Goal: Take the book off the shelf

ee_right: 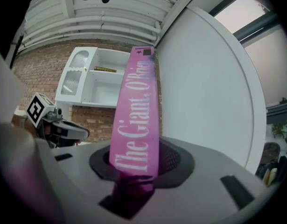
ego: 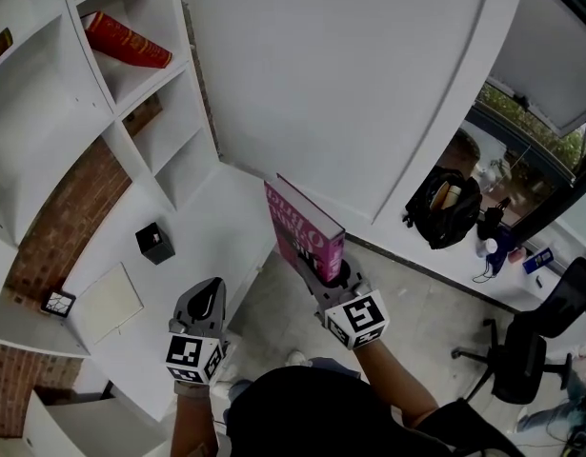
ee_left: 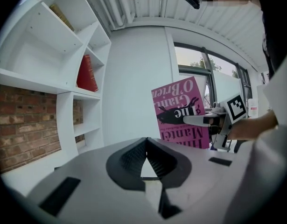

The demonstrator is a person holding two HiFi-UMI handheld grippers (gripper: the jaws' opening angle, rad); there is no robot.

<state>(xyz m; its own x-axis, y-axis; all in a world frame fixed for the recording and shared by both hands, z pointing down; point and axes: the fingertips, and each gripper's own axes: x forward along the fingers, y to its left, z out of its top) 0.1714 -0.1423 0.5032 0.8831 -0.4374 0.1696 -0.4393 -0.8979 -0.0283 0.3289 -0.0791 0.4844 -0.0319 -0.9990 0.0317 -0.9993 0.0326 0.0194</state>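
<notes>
A pink book (ego: 302,227) titled "The Giant, O'Brien" stands upright in the air, away from the white shelf unit (ego: 45,112). My right gripper (ego: 323,272) is shut on its lower edge. In the right gripper view the book's spine (ee_right: 136,125) rises straight out of the jaws. My left gripper (ego: 205,305) hangs to the book's left, shut and empty, its jaw tips meeting (ee_left: 145,141). The left gripper view shows the book's cover (ee_left: 180,111) with the right gripper's finger (ee_left: 199,120) across it.
A red book (ego: 126,41) leans in an upper shelf compartment. On the low white ledge sit a small black box (ego: 155,243), a white pad (ego: 107,303) and a small frame (ego: 57,303). A black bag (ego: 443,208) and an office chair (ego: 521,350) are at the right.
</notes>
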